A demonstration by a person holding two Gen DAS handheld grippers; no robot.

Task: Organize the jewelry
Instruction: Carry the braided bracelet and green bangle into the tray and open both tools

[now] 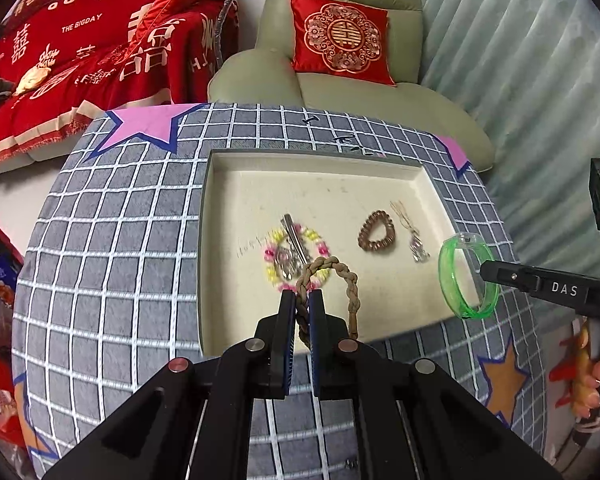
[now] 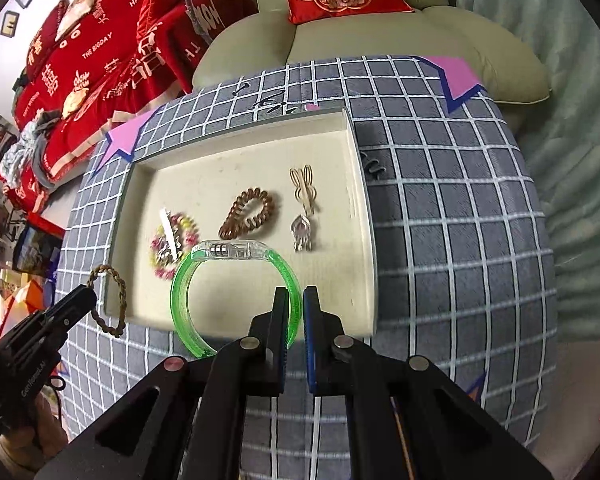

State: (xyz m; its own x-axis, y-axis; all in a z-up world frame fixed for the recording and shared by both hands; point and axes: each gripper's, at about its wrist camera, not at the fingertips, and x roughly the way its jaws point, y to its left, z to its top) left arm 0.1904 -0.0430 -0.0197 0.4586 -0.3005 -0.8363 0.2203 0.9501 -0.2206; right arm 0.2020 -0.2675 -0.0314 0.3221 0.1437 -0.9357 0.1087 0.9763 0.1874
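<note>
My left gripper (image 1: 302, 298) is shut on a brown braided bracelet (image 1: 350, 280) and holds it over the near edge of the cream tray (image 1: 324, 178). My right gripper (image 2: 296, 294) is shut on a clear green bangle (image 2: 188, 276), held above the tray's (image 2: 244, 152) near edge. The braided bracelet (image 2: 120, 284) and left gripper (image 2: 80, 300) show at the left of the right wrist view; the bangle (image 1: 448, 276) and right gripper (image 1: 488, 272) show at the right of the left wrist view. In the tray lie a beaded bracelet with a silver clip (image 1: 294, 254), a brown coil hair tie (image 1: 376, 232) and two small hair clips (image 1: 414, 236).
The tray sits on a grey checked cloth (image 1: 120, 240) with pink and orange stars. Behind the table are a green armchair (image 1: 340, 92) with a red cushion (image 1: 342, 38) and a red blanket (image 1: 92, 52). A small dark hook-like item (image 2: 372, 164) lies on the cloth right of the tray.
</note>
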